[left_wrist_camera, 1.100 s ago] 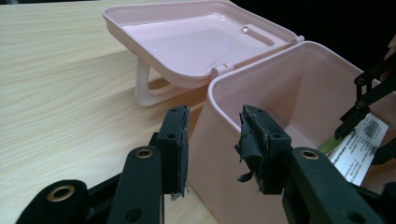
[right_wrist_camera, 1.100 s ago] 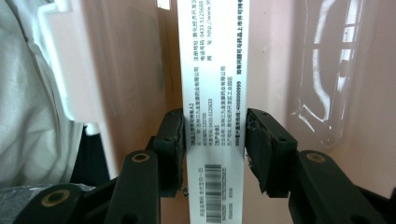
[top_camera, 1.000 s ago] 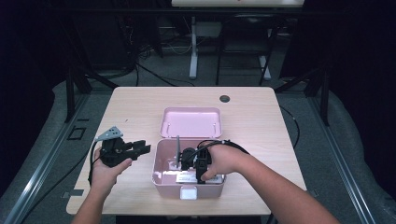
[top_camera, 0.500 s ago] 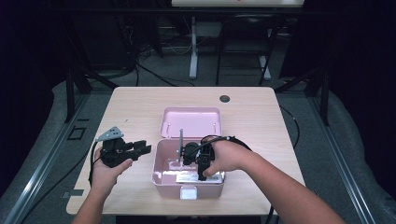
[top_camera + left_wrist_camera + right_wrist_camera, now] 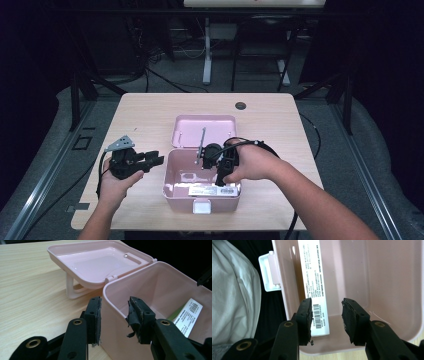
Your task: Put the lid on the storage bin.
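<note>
My left claw (image 5: 113, 317) straddles the left wall of the open pink plastic box (image 5: 172, 172) mid-counter without pinching, right claw (image 5: 327, 320) spread empty inside, so I might tip it.

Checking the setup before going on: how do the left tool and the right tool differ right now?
The left tool straddles the pink box's side wall, jaws apart, while the right tool hangs over the box's inside with nothing between its jaws. The left tool lies level and carries a grey plate; the right tool points down. Both are black and open.
</note>
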`<action>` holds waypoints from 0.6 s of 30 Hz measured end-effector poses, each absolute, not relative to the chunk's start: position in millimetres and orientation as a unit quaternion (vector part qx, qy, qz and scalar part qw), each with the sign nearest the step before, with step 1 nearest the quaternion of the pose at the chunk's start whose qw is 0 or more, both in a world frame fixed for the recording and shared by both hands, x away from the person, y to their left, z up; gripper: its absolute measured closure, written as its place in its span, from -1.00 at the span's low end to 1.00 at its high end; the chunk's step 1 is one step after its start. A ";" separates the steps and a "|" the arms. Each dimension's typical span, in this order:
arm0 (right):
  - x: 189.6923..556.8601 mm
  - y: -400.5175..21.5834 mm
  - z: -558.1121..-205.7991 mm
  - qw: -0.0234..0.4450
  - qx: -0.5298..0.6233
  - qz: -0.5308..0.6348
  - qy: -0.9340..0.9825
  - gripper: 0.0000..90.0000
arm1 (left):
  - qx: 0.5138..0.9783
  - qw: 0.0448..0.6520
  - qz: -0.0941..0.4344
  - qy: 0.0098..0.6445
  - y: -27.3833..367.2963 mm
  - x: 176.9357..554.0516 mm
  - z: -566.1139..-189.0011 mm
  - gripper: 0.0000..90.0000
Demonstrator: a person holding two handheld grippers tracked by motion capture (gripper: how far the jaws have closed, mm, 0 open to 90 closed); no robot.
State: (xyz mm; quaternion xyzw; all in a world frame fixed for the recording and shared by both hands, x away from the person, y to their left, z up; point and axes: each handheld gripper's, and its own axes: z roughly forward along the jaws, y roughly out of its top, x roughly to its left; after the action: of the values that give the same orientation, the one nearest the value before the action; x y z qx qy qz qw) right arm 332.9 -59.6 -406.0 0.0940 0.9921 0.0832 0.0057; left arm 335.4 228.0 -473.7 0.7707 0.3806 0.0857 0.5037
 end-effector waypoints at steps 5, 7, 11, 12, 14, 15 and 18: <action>332.7 -75.9 -405.0 0.021 0.113 0.117 0.986 0.32 | 0.769 0.507 0.086 0.379 226.2 334.1 -472.9 0.38; 333.1 -82.9 -405.7 0.023 0.123 0.131 0.983 0.32 | 0.771 0.506 0.086 0.377 225.9 333.8 -471.9 0.38; 334.2 -96.9 -405.8 0.034 0.146 0.155 0.977 0.32 | 0.771 0.508 0.081 0.376 223.7 333.6 -471.6 0.37; 334.5 -99.7 -405.7 0.036 0.149 0.161 0.975 0.32 | 0.771 0.508 0.080 0.375 223.1 333.6 -471.7 0.37; 334.7 -105.0 -405.4 0.046 0.158 0.171 0.971 0.32 | 0.773 0.507 0.079 0.374 221.6 333.1 -471.6 0.35; 334.8 -106.7 -405.6 0.049 0.161 0.178 0.969 0.32 | 0.773 0.507 0.077 0.373 221.1 332.9 -471.5 0.35; 336.6 -113.5 -405.8 0.059 0.180 0.204 0.960 0.31 | 0.774 0.506 0.077 0.372 220.0 332.5 -470.9 0.33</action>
State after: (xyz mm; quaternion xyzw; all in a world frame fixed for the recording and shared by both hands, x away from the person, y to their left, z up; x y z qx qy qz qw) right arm 336.6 -113.5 -405.8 0.1803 0.9604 0.2041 0.0587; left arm 332.5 220.0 -470.9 0.7744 0.3718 0.0771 0.5061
